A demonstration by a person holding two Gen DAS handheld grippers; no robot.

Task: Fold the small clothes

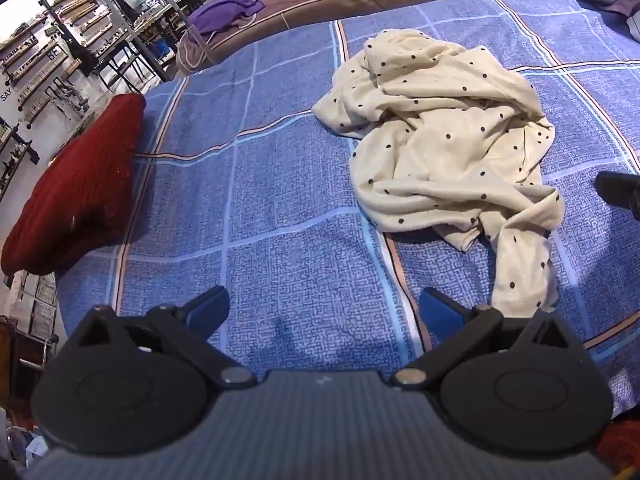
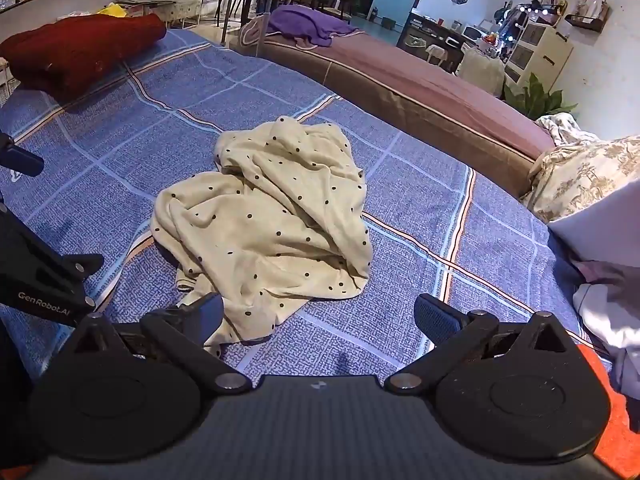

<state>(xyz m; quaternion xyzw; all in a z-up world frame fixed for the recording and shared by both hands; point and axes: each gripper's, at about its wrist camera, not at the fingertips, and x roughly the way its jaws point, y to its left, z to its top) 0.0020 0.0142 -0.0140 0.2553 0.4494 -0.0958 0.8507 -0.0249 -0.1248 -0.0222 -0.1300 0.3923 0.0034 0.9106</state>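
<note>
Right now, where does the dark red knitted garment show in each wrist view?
Left wrist: red knitted garment at the left edge, on the blue checked bedspread.
Right wrist: upper left, far corner.
Shared landmark: cream polka-dot garment, crumpled mid-bed.

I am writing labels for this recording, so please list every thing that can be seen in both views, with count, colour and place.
polka-dot garment: one, cream with dark dots, crumpled in the middle of the bed.
bedsheet: one, blue with striped checks, under the garment.
red knit garment: one, dark red, folded at the far left edge of the sheet.
purple cloth: one, purple, on the brown mattress behind.
floral pillow: one, beige print, at the right of the bed.
plant: one, green, by the right wall.
wall shelves: several, with small items, left wall.
left gripper: black with blue pads, open, empty.
right gripper: same, open, empty.
</note>
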